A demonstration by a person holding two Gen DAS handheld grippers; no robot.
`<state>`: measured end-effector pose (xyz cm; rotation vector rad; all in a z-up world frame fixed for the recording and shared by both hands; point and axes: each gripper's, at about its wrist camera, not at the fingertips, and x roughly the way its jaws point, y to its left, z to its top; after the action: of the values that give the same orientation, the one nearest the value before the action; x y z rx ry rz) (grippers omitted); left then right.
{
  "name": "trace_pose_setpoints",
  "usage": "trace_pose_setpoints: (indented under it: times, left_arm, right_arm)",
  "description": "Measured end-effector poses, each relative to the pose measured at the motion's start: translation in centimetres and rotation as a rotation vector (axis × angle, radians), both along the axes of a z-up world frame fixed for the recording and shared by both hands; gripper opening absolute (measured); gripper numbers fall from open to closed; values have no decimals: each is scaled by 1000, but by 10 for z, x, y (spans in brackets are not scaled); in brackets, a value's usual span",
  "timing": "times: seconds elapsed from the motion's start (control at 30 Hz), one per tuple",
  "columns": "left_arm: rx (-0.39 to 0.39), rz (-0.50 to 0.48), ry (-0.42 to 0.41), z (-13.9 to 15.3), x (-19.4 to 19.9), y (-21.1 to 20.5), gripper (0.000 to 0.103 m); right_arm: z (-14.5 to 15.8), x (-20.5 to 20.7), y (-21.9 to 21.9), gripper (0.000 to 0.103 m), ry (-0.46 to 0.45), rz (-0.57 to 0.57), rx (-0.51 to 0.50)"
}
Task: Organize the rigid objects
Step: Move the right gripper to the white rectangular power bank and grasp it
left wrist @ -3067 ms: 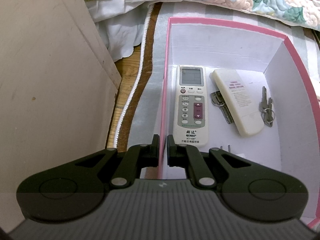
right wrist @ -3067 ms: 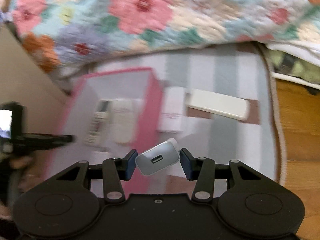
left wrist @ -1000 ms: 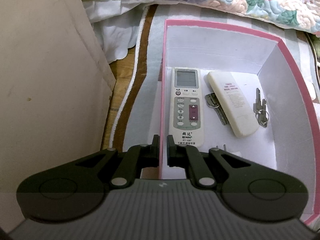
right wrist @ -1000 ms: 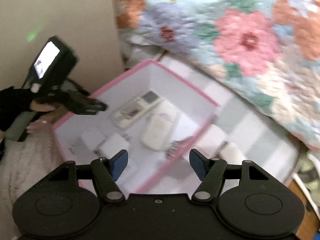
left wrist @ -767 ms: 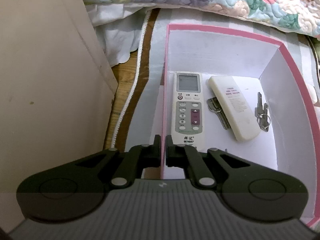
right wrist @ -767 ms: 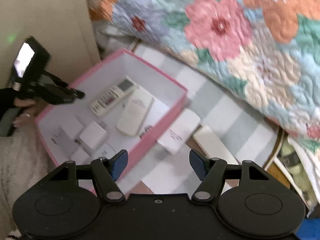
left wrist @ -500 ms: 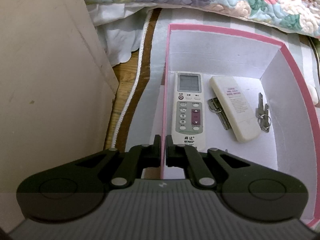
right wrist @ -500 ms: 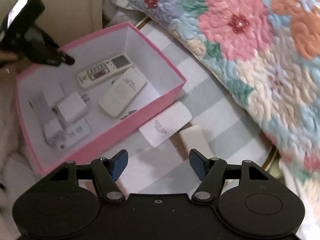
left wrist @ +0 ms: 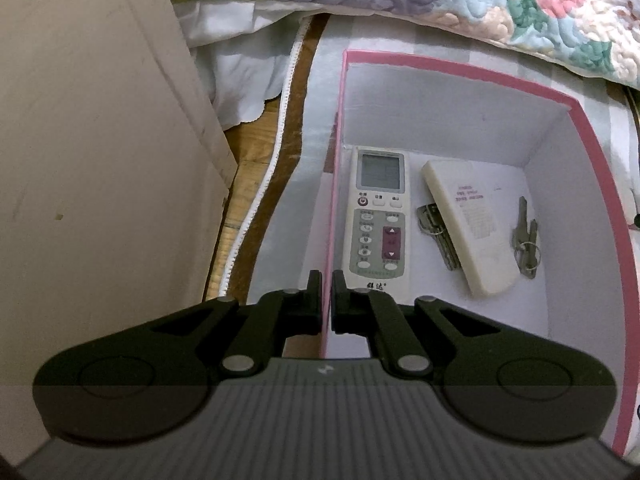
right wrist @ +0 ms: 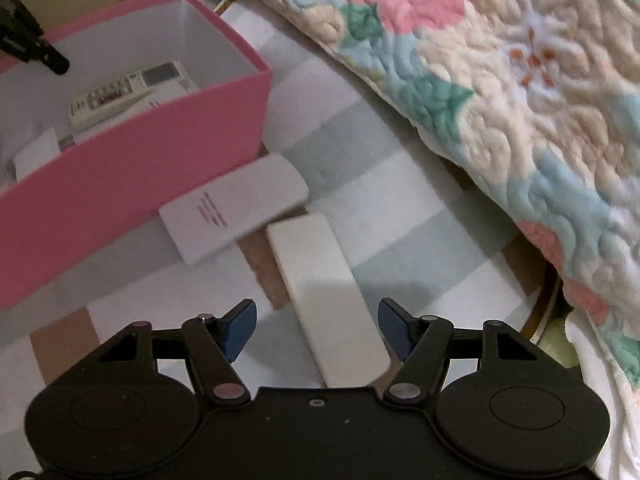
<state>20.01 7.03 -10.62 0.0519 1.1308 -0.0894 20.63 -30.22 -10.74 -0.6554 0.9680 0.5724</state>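
We noted the left gripper (left wrist: 326, 300) pinching the left wall of the pink box (left wrist: 592, 152); inside lay the remote control (left wrist: 378, 216) with a cream case (left wrist: 468, 232) at its 3 o'clock, keys (left wrist: 526, 240) beyond. The right gripper (right wrist: 314, 328) stood spread, straddling the near end of a white bar (right wrist: 324, 292) on the striped mat (right wrist: 384, 200). A white flat case (right wrist: 236, 208) lay at the bar's 10 o'clock, just beside the box's outer wall.

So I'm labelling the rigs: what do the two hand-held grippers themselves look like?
Both are matte black with round side discs and silver pivot pins. The left hand-held gripper has black fingers and a ribbed grey body with a small lightning mark. The right hand-held gripper has blue textured pads.
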Motion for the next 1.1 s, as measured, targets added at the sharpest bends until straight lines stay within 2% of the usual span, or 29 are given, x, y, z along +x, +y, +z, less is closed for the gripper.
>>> trace_pose_setpoints:
  times: [0.1,0.23,0.37,0.5,0.63,0.7,0.77,0.83,0.9,0.93,1.03,1.1]
  left_arm:
    - [8,-6,-4,0,1,-2,3]
    - [12,-9,-5,0,1,-2,3]
    - [12,-1,-7,1,2,-3,3]
    - [26,-7,-19,1,0,-6,3]
    - [32,-17,-27,0,0,-6,3]
    - [50,-34,-33,0,0,-8,4]
    - [46,-26,-24,0,3,-8,4]
    - [41,-23,-25,0,3,-7,3]
    - [29,-20,-22,1,2,-5,3]
    - [25,-20,-21,1,2,-4,3]
    - [21,-5,-13,2,2,-3,4]
    - [24,-2,-14,3,1,-4,4]
  right_arm:
    - [4,0,-5,72,-4,6,10]
    - [12,1,-11,72,36,-26,38]
    - [15,4,-6,72,79,46,22]
    - [-6,19,8,72,133,106,-40]
    - [-36,36,19,72,108,153,-89]
    - [-54,49,22,73,112,115,-118]
    - [-55,59,19,80,129,84,-53]
    - [-56,73,16,80,206,24,-35]
    - [-57,86,14,75,305,-98,-5]
    - [-56,87,16,70,327,-140,-7]
    - [-53,69,30,65,293,-139,-67]
    - [-50,54,35,62,272,-163,-55]
